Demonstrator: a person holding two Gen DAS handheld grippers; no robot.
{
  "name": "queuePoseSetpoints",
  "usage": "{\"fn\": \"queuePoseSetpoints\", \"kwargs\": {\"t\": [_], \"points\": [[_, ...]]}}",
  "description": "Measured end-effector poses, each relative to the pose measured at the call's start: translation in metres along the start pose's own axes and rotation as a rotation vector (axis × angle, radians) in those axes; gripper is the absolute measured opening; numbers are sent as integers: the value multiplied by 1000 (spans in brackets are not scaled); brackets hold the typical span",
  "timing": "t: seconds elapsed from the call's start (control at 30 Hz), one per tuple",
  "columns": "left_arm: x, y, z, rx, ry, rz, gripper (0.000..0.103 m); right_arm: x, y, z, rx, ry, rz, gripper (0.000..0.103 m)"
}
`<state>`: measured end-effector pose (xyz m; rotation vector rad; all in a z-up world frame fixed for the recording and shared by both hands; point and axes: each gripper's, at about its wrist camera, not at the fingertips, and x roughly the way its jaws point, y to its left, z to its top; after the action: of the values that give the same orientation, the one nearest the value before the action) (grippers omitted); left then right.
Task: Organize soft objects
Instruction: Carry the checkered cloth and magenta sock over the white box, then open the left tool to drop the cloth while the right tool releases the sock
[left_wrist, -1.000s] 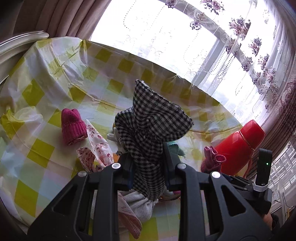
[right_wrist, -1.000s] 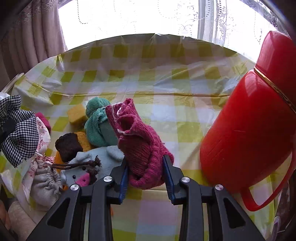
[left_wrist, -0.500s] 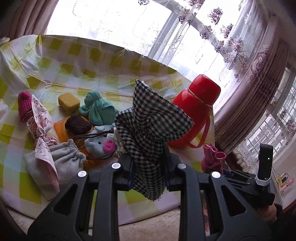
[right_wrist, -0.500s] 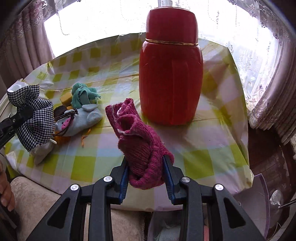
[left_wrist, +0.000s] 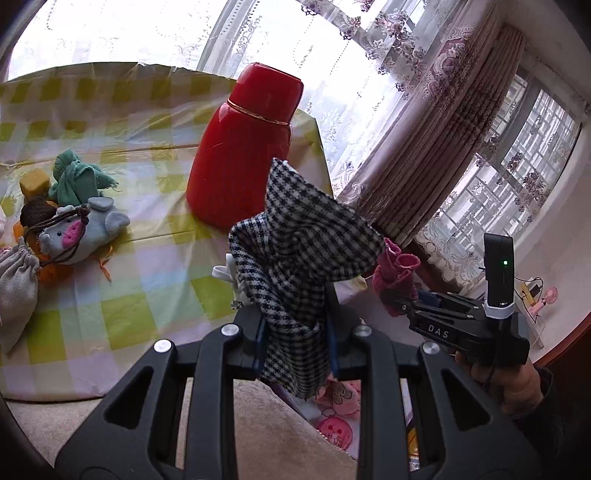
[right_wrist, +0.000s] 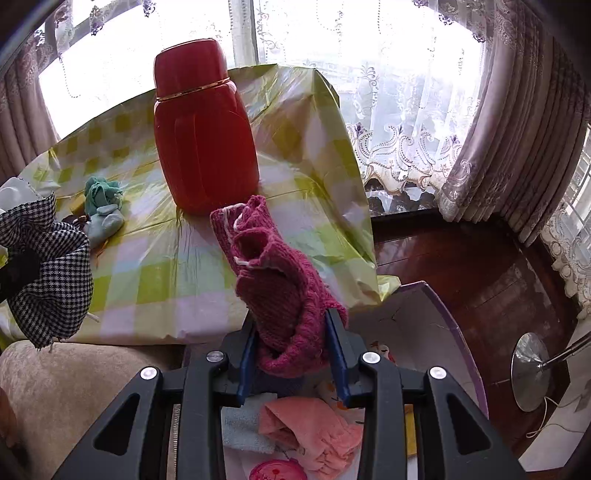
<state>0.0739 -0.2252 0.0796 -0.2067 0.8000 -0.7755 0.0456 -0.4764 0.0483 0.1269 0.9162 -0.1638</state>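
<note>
Thermos (left_wrist: 242, 155) stands on table (left_wrist: 155, 258), right of plush mouse (left_wrist: 79, 234).

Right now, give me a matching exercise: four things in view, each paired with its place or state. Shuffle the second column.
1. checked cloth
2. magenta knit piece
3. red flask
4. grey plush toy

a. upright on the checked tablecloth
b. clamped in the right claw
c. lying on the table beside green cloth
d. clamped in the left claw

Pairs: 1-d, 2-b, 3-a, 4-c

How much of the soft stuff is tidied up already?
Done: a pink cloth already lies below. In hand: the left gripper holds a black-and-white checked cloth, the right gripper a magenta knitted piece. Left: the grey plush mouse and teal cloth on the table.
</note>
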Motion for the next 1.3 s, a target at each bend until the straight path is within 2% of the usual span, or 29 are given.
{"fn": "queuePoseSetpoints", "kwargs": {"t": [0.47, 0.63, 0.67, 0.73, 0.77, 1.3], "points": [[32, -85, -35, 135, 195, -153, 31, -28, -74, -47, 119, 42, -78, 38], [43, -100, -46, 156, 298, -215, 69, -33, -85, -63, 135, 85, -95, 42], [43, -100, -46, 152, 305, -217, 70, -34, -86, -66, 138, 95, -101, 43], [43, -98, -43, 143, 306, -211, 70, -35, -88, -70, 146, 106, -116, 54], [41, -96, -42, 135, 301, -208, 70, -35, -90, -71, 148, 109, -121, 55], [28, -62, -29, 54, 199, -115, 70, -28, -68, -59, 123, 99, -70, 56]]}}
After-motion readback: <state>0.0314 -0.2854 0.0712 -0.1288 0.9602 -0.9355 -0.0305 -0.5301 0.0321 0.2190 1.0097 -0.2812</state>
